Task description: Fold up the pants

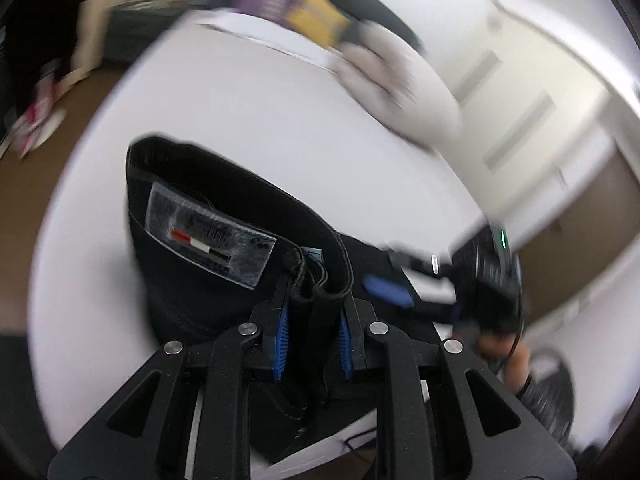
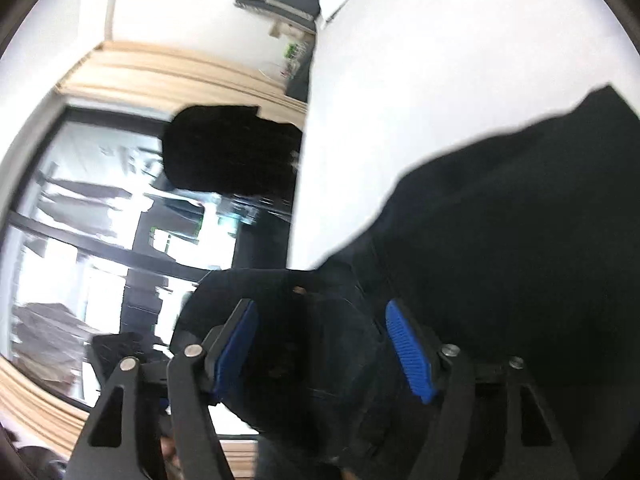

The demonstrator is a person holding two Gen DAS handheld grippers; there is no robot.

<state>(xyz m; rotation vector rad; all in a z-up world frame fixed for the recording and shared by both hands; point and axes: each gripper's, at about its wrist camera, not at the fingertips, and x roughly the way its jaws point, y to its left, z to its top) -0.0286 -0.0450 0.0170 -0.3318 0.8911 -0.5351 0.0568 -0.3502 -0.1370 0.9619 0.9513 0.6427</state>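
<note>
We've got the left tongs [image 1: 313, 320] clamped on the waistband of the black pants [image 1: 224, 240], drawstring bunched between the pads. Right tongs [image 2: 324, 348] grip dark fabric too. Beyond, the pants drape over the white bed [image 1: 240, 112].
</note>
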